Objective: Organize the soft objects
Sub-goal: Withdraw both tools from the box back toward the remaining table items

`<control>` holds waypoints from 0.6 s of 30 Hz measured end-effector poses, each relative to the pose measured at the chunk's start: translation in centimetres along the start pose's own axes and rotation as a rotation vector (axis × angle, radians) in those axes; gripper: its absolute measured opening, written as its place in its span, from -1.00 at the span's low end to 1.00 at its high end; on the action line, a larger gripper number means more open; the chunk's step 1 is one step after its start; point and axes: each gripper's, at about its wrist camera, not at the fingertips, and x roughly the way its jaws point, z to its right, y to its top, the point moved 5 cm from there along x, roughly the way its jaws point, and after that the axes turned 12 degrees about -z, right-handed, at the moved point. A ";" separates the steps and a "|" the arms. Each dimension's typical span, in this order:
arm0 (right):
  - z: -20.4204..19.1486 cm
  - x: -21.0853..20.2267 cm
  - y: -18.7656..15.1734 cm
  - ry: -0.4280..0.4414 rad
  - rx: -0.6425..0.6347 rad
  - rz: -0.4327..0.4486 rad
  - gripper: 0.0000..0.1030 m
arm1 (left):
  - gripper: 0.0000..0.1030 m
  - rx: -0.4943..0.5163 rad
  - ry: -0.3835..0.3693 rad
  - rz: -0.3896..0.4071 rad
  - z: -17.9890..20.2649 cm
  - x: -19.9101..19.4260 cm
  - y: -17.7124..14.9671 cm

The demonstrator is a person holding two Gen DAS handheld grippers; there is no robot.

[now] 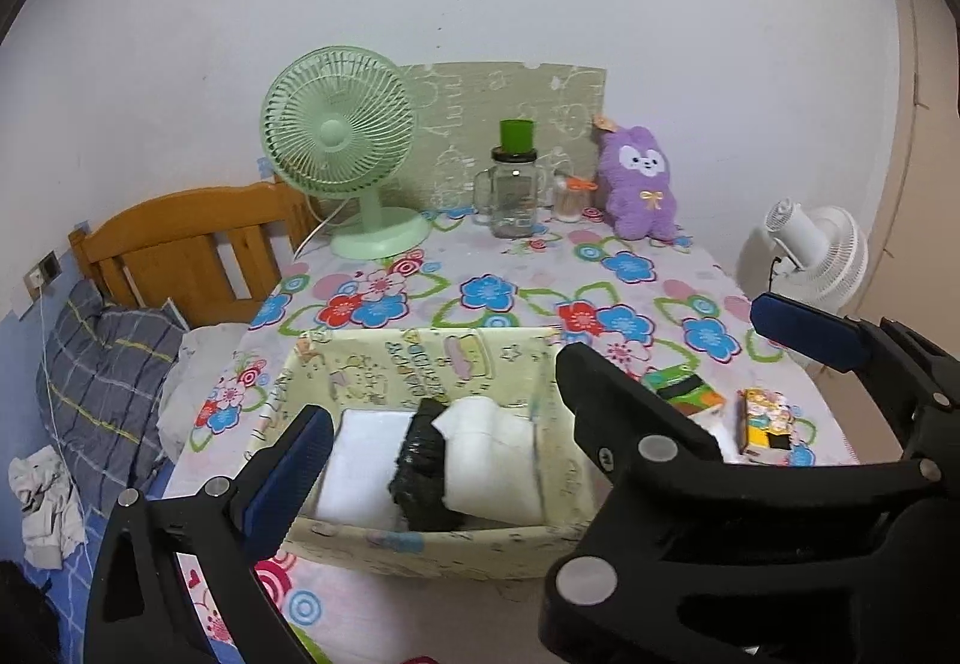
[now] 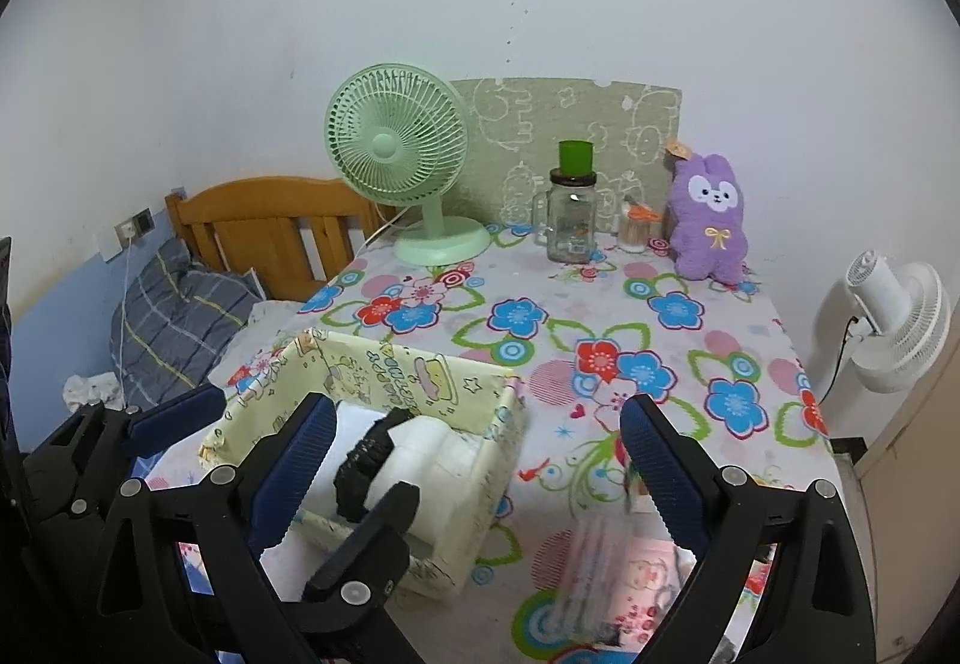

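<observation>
A cream cartoon-print fabric box (image 1: 420, 358) (image 2: 420, 382) sits on the flowered table. It holds a white pad (image 1: 366, 454), a black crinkled soft piece (image 1: 420, 460) (image 2: 360, 472) and a folded white cloth (image 1: 498, 454) (image 2: 432, 454). A purple plush (image 1: 639, 184) (image 2: 711, 220) leans upright at the back right. My left gripper (image 2: 318, 442) hangs open over the box's near left side, its left finger (image 1: 288, 472) low in its own view. My right gripper (image 2: 477, 403) (image 1: 660, 331) is open too, straddling the box's right wall. Neither holds anything.
A green tissue pack (image 1: 684, 388) and a yellow one (image 1: 765, 421) lie right of the box. A blurred pink packet (image 2: 600, 562) lies near the front edge. Green fan (image 1: 339, 135), glass jar (image 1: 513, 190) and small jar (image 1: 567, 202) stand behind. Bed headboard (image 1: 180, 244) left, white fan (image 1: 822, 256) right.
</observation>
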 end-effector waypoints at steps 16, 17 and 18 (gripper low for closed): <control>4.6 -3.4 -3.1 -0.118 0.040 0.031 0.90 | 0.99 0.046 -0.038 0.017 5.5 -0.9 -1.7; 4.9 -3.6 -3.3 -0.121 0.043 0.033 0.90 | 0.99 0.048 -0.042 0.019 5.8 -0.9 -1.8; 5.3 -3.7 -3.6 -0.124 0.049 0.033 0.90 | 0.99 0.051 -0.045 0.019 6.1 -0.9 -1.9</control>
